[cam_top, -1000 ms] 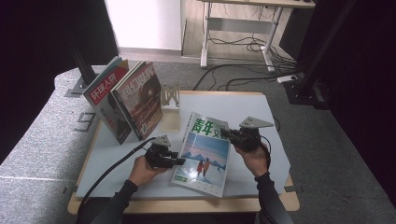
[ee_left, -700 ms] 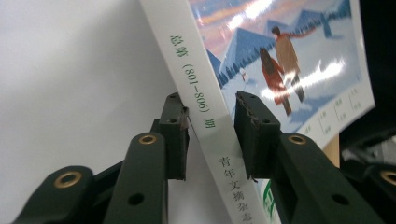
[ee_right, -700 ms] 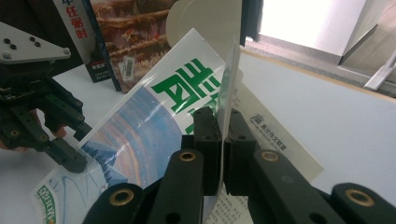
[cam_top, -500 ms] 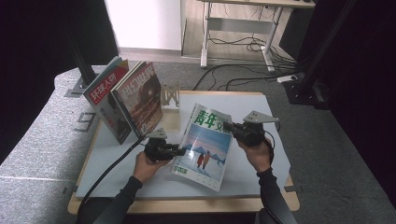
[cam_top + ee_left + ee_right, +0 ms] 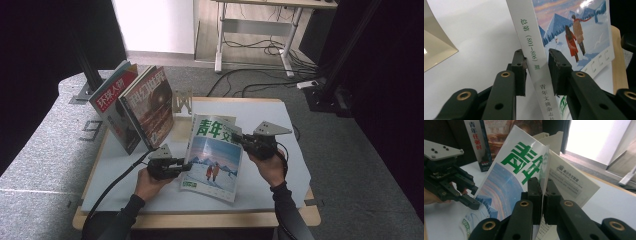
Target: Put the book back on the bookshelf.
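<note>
While the right tongs (image 5: 543, 192) pinch only the magazine (image 5: 215, 155)'s front cover above the tabletop (image 5: 270, 190) and the left tongs (image 5: 537, 72) clamp its spine, the thin cover might tear or slip free under the weight.

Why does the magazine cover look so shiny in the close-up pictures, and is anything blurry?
In the left gripper view, glare washes the top of the magazine cover; the near tool arms look soft. In the right gripper view, a bright window area blows out the upper right, and the cover gleams. The high view is evenly lit, with dark corners.
</note>
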Motion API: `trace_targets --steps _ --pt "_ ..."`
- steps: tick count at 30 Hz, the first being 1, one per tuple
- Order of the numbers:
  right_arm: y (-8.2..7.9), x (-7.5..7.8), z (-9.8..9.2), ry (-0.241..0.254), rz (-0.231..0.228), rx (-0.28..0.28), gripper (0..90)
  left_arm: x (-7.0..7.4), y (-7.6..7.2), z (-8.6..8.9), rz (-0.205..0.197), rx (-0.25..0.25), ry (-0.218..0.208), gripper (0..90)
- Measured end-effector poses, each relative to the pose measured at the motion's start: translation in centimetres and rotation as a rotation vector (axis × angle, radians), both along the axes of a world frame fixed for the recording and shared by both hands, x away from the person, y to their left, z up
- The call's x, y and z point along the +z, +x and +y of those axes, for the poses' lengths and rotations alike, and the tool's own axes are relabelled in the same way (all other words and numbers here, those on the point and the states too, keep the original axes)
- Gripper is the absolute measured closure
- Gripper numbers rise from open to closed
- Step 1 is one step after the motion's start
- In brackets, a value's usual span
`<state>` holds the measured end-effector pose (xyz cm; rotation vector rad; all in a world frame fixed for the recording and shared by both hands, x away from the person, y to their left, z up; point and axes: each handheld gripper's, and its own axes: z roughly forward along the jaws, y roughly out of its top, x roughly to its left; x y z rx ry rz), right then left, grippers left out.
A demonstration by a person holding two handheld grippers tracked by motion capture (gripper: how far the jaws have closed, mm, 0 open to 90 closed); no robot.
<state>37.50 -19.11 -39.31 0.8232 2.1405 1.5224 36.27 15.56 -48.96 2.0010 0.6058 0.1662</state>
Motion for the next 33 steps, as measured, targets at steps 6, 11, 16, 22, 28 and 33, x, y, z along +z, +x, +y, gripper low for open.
trace_targets --steps 6,11,16,22,28,33 --pt "-0.1 -0.1 -0.1 -0.002 0.001 0.008 82.7 -0.1 -0.4 0.5 -0.002 -0.015 -0.01 70.0" --pt "0.2 -0.2 -0.4 -0.011 0.018 -0.006 82.1 0.0 -0.8 1.1 0.0 -0.04 -0.022 71.4" --pt "0.4 -0.4 -0.5 0.01 0.033 -0.007 77.4 0.1 -1.5 1.4 -0.013 -0.06 -0.022 72.8" --pt "0.6 -0.5 -0.3 0.004 0.035 -0.004 62.2 0.1 -1.9 1.6 -0.025 -0.072 -0.02 73.6" --pt "1.0 -1.6 -0.1 0.004 0.061 0.011 41.4 0.2 -2.5 1.8 -0.047 -0.08 -0.011 74.2" --pt "1.4 -2.4 0.2 0.009 0.112 0.057 26.8 0.2 -2.6 2.0 -0.051 -0.09 -0.007 74.3"
